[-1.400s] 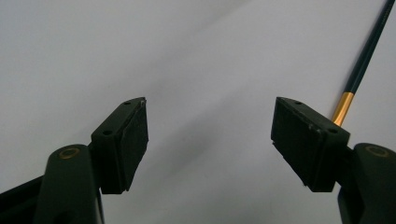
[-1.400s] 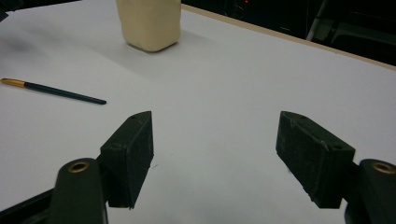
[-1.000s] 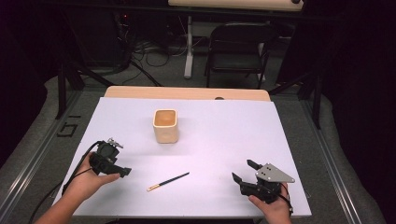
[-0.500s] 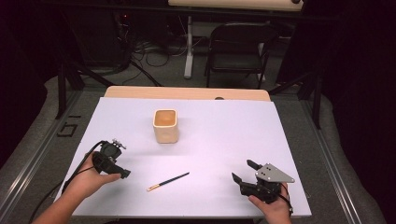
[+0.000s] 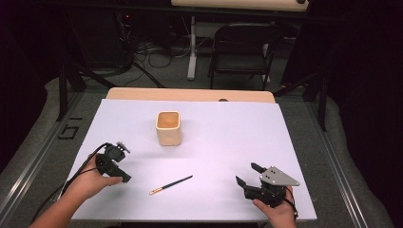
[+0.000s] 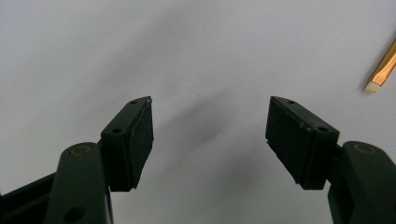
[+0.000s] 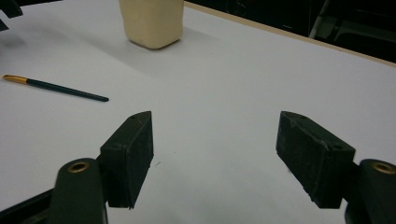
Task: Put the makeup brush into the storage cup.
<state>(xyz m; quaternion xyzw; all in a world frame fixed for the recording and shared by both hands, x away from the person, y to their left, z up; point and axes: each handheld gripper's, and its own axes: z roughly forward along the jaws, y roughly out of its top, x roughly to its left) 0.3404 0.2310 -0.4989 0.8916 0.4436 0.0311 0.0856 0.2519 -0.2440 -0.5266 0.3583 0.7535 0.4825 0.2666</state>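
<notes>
Hovering low over the white counter (image 5: 228,137), the left tongs (image 5: 124,178) pointed down at bare surface with the jaws wide apart and nothing between them; they had just been closing a little. The brush (image 5: 171,185) lay flat just to the right of those tongs, apart from them, its gold ferrule and pale bristle tip (image 6: 380,74) entering the corner of the left gripper view. The right tongs (image 7: 215,154) rested near the front right edge, jaws spread wide and empty, well apart from the brush (image 7: 56,88), whose dark handle pointed toward them. The step in hand looked like a reach for the brush with the left tongs. To do it well, the hand would likely need to shift toward the ferrule end, turn so the jaws straddled the thin shaft crosswise, and drop until the pads nearly met the counter before closing, since so slim a thing could roll or slip out of a high pinch. Gripping near the ferrule rather than on the bristles would probably keep the tip clean and the handle balanced. Farther back, a cream cup (image 5: 168,128) stood upright near the middle of the counter, open at the top, clear of both tongs and of the brush. Nothing lay between the left tongs and the brush, so the path seemed free. Beyond the counter stood a dark folding chair (image 5: 242,52) and loose cables on the floor.
</notes>
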